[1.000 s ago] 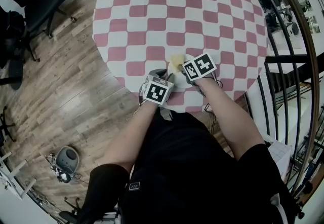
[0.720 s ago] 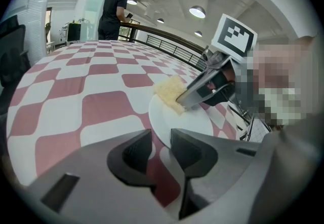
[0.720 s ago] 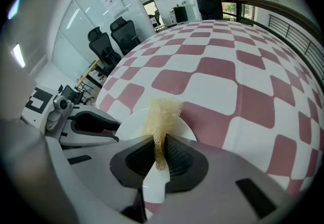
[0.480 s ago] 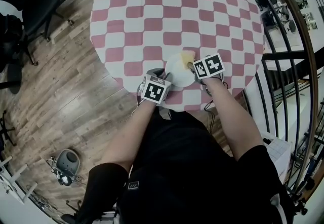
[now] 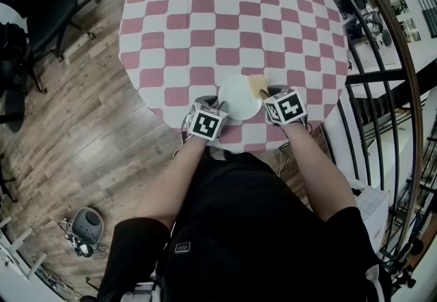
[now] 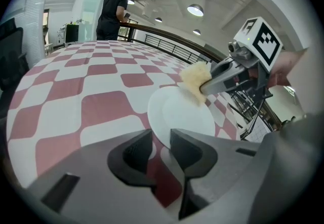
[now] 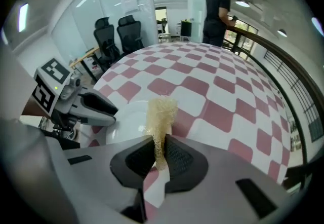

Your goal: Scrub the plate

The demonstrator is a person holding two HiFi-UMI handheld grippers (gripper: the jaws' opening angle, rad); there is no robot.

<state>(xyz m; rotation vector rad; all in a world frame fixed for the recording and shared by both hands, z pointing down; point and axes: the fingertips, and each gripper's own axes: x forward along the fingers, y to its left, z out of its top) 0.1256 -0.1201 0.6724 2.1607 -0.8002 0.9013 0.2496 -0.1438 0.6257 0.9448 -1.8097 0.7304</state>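
Note:
A white plate lies near the front edge of the round table with the red-and-white checked cloth. My left gripper is at the plate's left rim. In the left gripper view the plate's rim passes between the jaws of the left gripper, which are closing on it. My right gripper is shut on a yellow mesh sponge. The sponge sticks up from the right gripper and touches the plate's right edge.
A dark metal railing curves along the table's right side. Black office chairs stand on the wooden floor at the left. A person stands beyond the table's far side. A small grey device lies on the floor.
My right gripper has carried the sponge to the right, from over the plate's middle to its right edge, so more of the plate shows. The left gripper has stayed at the rim.

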